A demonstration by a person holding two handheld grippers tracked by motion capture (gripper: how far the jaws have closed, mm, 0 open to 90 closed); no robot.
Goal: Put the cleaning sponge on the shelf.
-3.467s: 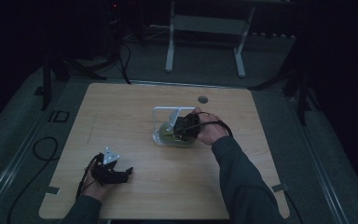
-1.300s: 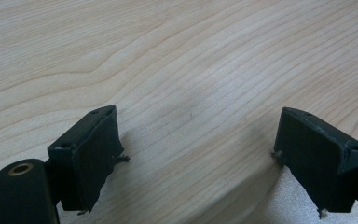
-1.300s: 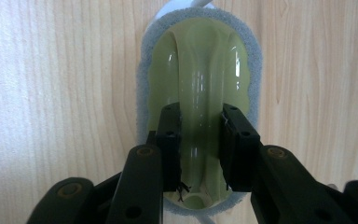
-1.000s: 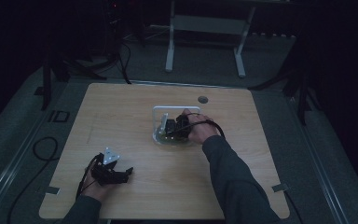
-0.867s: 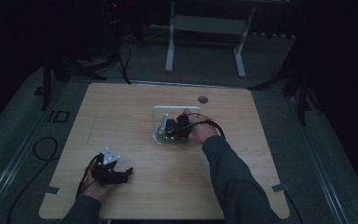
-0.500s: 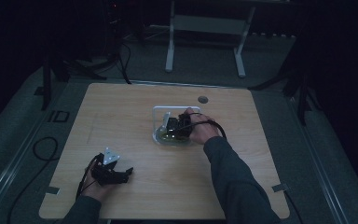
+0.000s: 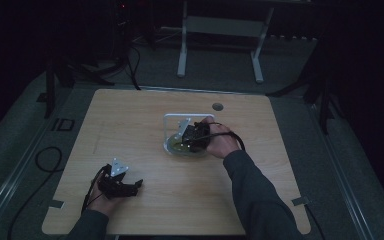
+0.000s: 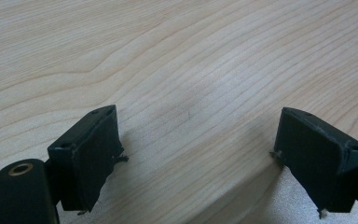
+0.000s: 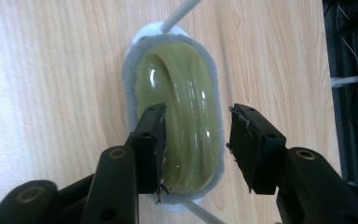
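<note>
An olive-green glossy dish (image 9: 186, 98) with a grey rim lies on the table against a white wire rack (image 7: 176, 119). My right gripper (image 9: 196, 144) hangs over the dish's near end, and its jaws have just been opening. The left finger (image 9: 150, 140) is over the dish's hollow and the right finger (image 9: 251, 144) stands outside the rim, with neither pad pressing on it. From the high view, the dish (image 7: 179, 146) sits mid-table under my right gripper (image 7: 192, 136). My left gripper (image 7: 135, 186) rests near the front left, and its own view shows my left gripper (image 8: 196, 158) open over bare wood.
The wooden table (image 7: 130, 125) has a small round grommet (image 7: 217, 106) at the back. A metal stand (image 7: 220, 30) is on the floor behind the table. Cables (image 7: 40, 160) trail on the floor to the left.
Since the oldest frame my right hand has shifted slightly left over the dish. Over the last second it barely moves. The left hand stays put.
</note>
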